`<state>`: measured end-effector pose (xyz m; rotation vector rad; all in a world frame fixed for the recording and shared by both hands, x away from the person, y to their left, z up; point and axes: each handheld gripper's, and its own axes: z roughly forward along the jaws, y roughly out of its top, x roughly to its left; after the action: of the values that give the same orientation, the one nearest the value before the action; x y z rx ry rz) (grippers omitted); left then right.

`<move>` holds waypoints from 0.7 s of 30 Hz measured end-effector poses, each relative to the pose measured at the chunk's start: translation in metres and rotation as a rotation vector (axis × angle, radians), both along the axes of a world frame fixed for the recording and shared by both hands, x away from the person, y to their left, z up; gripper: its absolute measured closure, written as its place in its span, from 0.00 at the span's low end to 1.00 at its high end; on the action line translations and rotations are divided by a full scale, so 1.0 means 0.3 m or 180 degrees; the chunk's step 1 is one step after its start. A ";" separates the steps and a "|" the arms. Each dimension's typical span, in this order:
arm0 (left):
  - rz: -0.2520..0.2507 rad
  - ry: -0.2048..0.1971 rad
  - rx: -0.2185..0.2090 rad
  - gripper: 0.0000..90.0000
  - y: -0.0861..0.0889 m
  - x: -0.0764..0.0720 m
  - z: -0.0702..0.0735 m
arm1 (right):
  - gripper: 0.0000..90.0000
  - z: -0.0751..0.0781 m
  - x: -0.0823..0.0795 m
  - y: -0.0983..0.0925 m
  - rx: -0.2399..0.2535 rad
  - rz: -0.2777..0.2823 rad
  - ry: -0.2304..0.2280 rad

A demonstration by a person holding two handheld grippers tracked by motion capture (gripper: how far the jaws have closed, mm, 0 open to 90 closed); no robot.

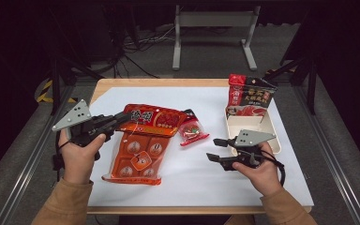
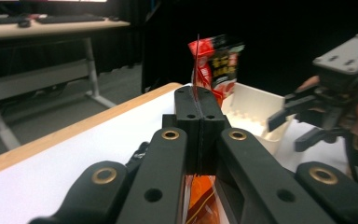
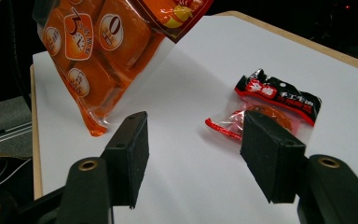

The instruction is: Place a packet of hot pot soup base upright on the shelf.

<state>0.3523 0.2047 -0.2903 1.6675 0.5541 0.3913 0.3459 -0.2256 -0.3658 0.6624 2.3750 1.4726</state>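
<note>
Flanking the left hand-held gripper (image 1: pixel 122 118), clamped on the orange packet (image 1: pixel 140 145): small red pouch (image 1: pixel 193 130), white tray (image 1: pixel 251 125); right hand-held gripper (image 1: pixel 215 149) agape, empty.

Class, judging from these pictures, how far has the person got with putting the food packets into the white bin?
Done: one red-and-black packet stands in the white bin. In hand: the left gripper is shut on the top edge of the large orange packet, lifting it off the table. Left: the small red packet lies untouched, and the right gripper hangs open and empty.
</note>
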 end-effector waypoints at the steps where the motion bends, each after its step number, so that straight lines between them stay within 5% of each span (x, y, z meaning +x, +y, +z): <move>1: -0.0027 -0.0023 0.0000 1.00 -0.004 -0.005 0.003 | 0.47 0.001 0.000 0.004 -0.0003 0.0009 -0.0004; 8: -0.0086 -0.0185 0.0042 1.00 -0.028 -0.055 0.019 | 0.42 0.006 0.006 0.030 0.0071 0.0050 -0.0013; 21: -0.0209 -0.0213 0.0012 1.00 -0.035 -0.092 0.029 | 0.32 -0.005 0.051 0.120 0.0179 0.0235 0.0007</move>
<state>0.3247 0.1942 -0.2816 1.6655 0.4480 0.3989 0.3612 -0.1896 -0.3674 0.5955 2.3917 1.5749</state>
